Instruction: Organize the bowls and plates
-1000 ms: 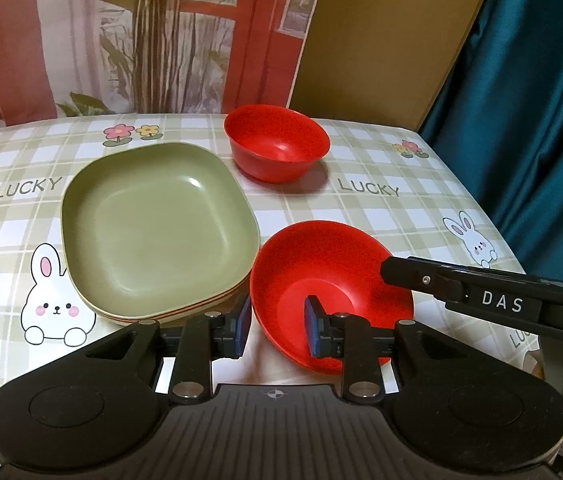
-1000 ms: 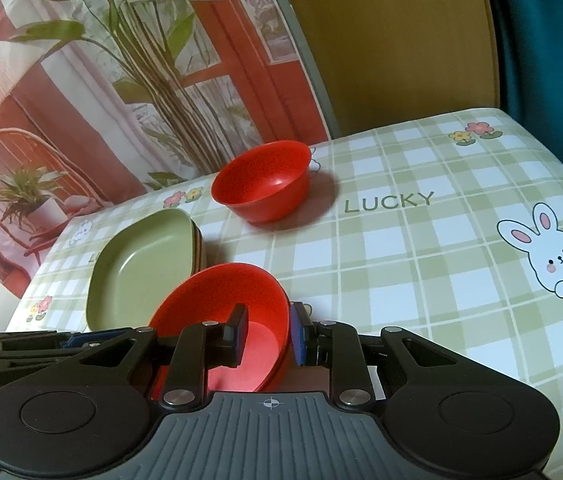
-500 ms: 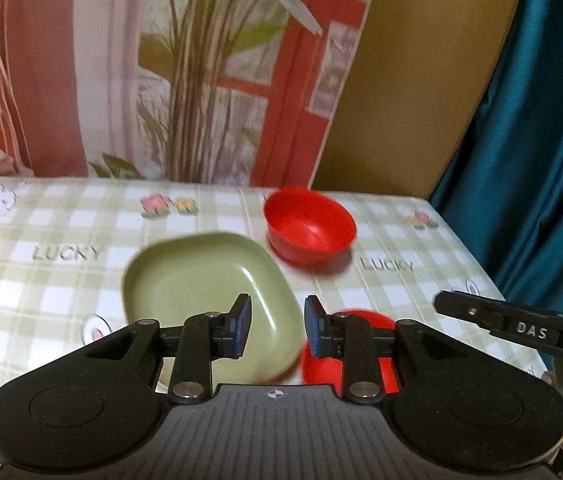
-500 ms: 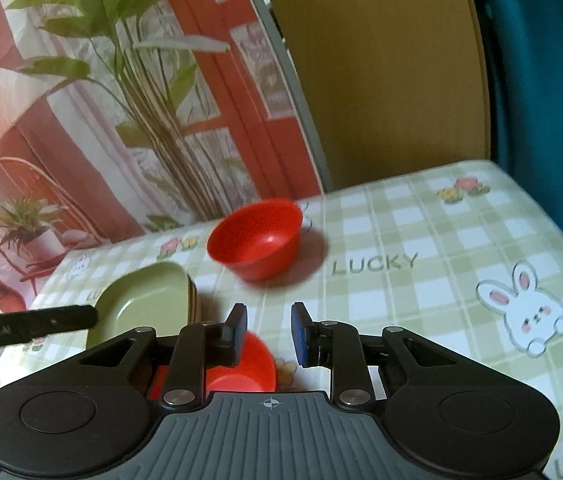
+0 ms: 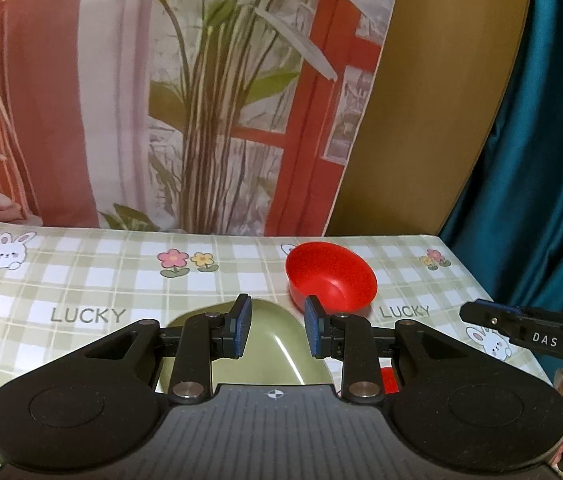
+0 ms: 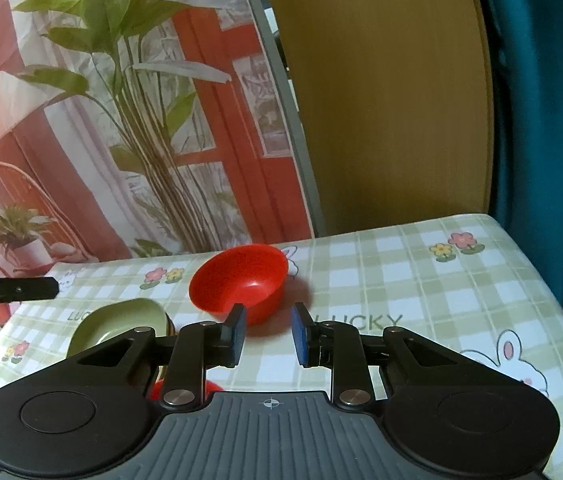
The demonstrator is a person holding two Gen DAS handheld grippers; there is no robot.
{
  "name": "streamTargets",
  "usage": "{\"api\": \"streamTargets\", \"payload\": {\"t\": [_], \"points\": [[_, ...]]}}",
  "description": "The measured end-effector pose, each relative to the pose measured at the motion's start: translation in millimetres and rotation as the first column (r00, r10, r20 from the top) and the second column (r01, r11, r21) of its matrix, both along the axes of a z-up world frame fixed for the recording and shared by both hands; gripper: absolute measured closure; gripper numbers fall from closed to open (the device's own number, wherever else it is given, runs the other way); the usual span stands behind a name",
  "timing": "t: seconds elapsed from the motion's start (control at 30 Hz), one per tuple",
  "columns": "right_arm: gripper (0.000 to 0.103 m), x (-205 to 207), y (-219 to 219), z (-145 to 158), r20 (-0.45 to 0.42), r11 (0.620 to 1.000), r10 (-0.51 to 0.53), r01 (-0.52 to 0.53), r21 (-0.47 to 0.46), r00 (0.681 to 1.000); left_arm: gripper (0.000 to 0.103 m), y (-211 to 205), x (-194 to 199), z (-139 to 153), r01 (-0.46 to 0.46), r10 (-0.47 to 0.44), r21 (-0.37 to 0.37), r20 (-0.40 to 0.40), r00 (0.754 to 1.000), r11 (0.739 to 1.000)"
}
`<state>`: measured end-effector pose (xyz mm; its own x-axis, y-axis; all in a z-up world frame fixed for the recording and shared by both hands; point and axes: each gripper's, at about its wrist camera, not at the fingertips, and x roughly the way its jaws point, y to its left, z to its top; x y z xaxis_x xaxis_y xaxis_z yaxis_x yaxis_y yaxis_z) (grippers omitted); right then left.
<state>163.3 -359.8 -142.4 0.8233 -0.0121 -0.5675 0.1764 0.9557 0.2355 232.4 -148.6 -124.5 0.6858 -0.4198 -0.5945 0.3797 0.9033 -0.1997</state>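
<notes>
A red bowl (image 5: pixel 331 278) stands at the far middle of the checked table; it also shows in the right wrist view (image 6: pixel 239 280). A stack of green square plates (image 5: pixel 261 352) lies near the front, mostly hidden behind my left gripper (image 5: pixel 275 330), which is open and empty above it. The plates show at the left in the right wrist view (image 6: pixel 121 322). A second red bowl is a sliver under each gripper body (image 5: pixel 387 380) (image 6: pixel 185 390). My right gripper (image 6: pixel 267 334) is open and empty, raised short of the far bowl.
The table (image 6: pixel 421 280) has a green check cloth with rabbits and "LUCKY" print. A printed plant backdrop and a brown board stand behind it. A teal curtain (image 5: pixel 541 140) hangs beyond the right edge. The right gripper's finger (image 5: pixel 521 332) shows at the right.
Both grippers have lifted up and back from the near red bowl, which the right gripper let go. The near bowl and plates have dropped low in view.
</notes>
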Motion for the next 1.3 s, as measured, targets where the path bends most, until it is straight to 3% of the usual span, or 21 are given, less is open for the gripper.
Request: {"api": "streamTargets", "payload": {"t": [0.7,1.3], "points": [[0.079,101.8,-21.9,-54.6,-0.045,0.995,0.028,-0.024,0.096,0.999,0.073,-64.8,103.3,-55.5,0.072,-0.066,0.040,-0.118,0.991,0.997],[0.081,125.1,-25.6,-78.3,-0.072,0.988,-0.004,0.015,0.151,0.997,0.073,-84.7,139.3,-88.6,0.079,-0.068,0.035,-0.243,0.968,0.996]]}}
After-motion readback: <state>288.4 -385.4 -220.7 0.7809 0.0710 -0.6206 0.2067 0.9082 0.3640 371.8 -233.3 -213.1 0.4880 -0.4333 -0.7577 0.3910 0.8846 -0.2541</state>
